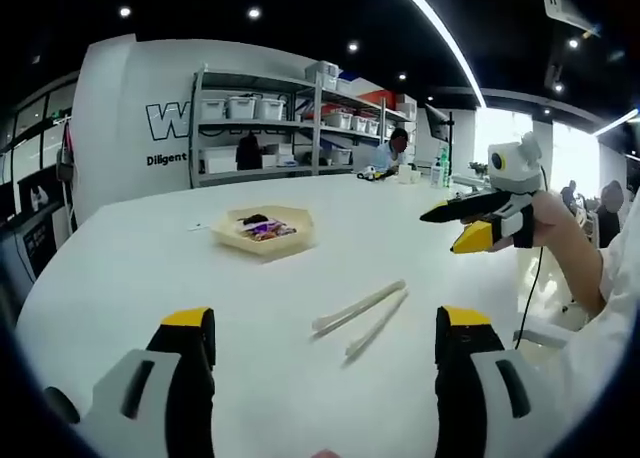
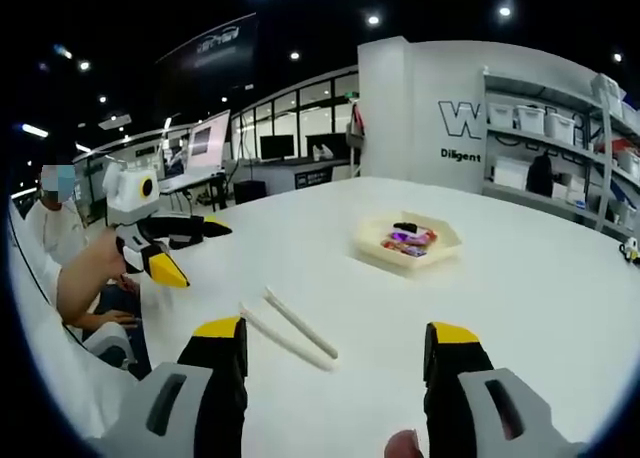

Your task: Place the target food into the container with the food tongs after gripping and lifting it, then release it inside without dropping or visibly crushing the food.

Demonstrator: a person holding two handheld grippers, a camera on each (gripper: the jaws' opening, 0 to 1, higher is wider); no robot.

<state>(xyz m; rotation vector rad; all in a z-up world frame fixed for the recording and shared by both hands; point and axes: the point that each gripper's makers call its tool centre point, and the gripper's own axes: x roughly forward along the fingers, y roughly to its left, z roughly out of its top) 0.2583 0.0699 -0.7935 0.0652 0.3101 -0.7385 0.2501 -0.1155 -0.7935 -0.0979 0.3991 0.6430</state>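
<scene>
- Both tools, left (image 1: 312,353) and right (image 2: 334,363), hovered spread and empty above the tabletop (image 1: 140,268).
- The tongs (image 1: 362,311) lay just ahead, ungrasped; picking them up seemed next.
- Farther ahead, the container (image 1: 264,230) held wrapped food (image 1: 262,227).

The broad white round table (image 1: 120,268) lies bare around two obstacles: the pale cream plastic tongs (image 1: 362,316) near its middle and the shallow hexagonal beige tray (image 1: 264,230) well beyond. Open surface separates them, passable on every side.
</scene>
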